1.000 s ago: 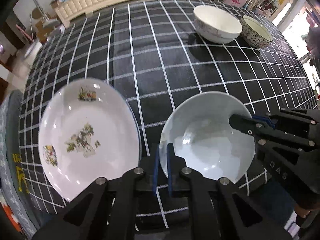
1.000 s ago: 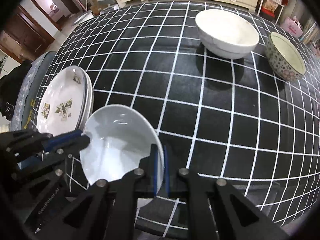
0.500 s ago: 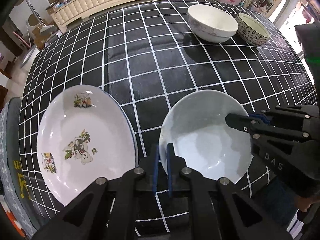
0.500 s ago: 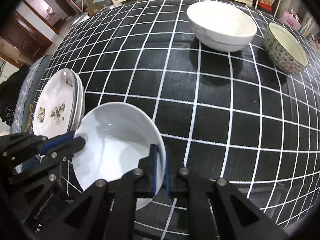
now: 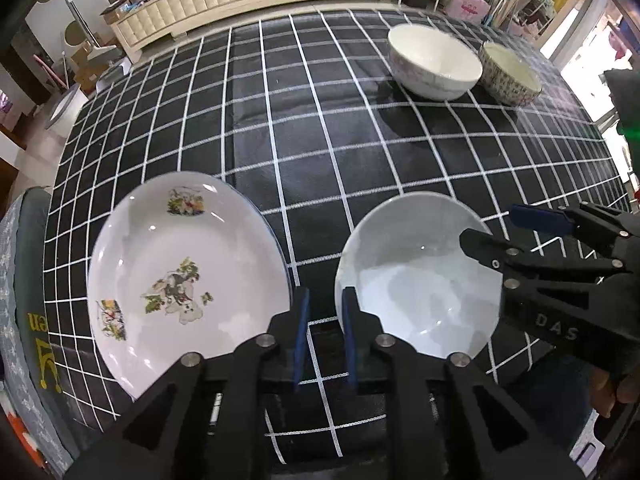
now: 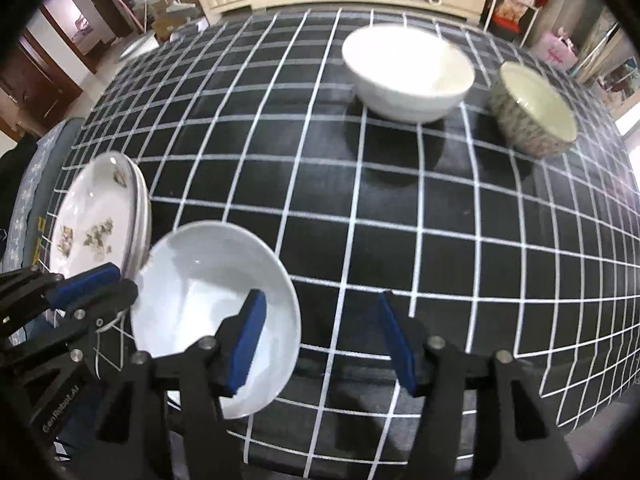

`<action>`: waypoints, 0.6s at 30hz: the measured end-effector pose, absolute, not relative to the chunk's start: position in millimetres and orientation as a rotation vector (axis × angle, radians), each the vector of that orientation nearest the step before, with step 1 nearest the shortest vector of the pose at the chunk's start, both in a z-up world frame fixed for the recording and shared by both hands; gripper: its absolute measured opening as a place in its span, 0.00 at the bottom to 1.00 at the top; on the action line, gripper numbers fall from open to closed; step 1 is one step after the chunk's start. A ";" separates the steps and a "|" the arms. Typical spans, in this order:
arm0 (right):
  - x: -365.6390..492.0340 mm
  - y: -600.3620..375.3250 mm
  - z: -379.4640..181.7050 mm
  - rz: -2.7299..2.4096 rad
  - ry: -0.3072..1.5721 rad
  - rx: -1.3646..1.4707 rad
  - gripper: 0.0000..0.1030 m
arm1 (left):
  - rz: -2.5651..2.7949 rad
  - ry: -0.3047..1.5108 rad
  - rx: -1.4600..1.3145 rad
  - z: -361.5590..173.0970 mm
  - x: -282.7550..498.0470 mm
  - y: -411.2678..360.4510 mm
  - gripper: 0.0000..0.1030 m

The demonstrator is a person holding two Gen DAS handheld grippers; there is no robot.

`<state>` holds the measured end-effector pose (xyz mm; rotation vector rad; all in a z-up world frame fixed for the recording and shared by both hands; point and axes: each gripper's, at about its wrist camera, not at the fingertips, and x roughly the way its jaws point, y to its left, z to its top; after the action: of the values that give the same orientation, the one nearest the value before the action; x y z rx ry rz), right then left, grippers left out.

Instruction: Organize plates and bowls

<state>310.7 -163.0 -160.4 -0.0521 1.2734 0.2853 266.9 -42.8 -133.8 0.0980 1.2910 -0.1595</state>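
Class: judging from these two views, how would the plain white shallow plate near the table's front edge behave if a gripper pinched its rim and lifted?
The plain plate looks glazed and glossy, so probably slippery between fingers. It appears rigid ceramic: likely no flex, but breakable if dropped. Held by one rim only, it would probably tilt.

"DAS" stands in pale letters on the right claw [image 5: 516,226] body (the left claw [image 6: 98,286] lettering blurs).
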 end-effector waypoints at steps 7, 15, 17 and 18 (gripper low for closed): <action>315.5 -169.6 -133.0 0.271 1.242 -0.043 0.64 | -0.171 1.230 0.108 -103.8 273.0 -45.7 0.37; 348.9 -194.8 -109.7 0.214 1.227 -0.021 0.65 | -0.203 1.231 0.040 -74.9 309.6 -53.1 0.47; 358.9 -199.6 -103.4 0.204 1.229 -0.025 0.65 | -0.200 1.224 0.042 -68.6 321.1 -57.1 0.47; 365.0 -202.2 -99.0 0.199 1.223 -0.030 0.65 | -0.202 1.222 0.049 -64.4 329.3 -60.9 0.47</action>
<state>365.0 -202.2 -99.0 -0.0300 1.2231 0.1986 329.3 -60.9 -64.4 0.0492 1.2220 -0.2021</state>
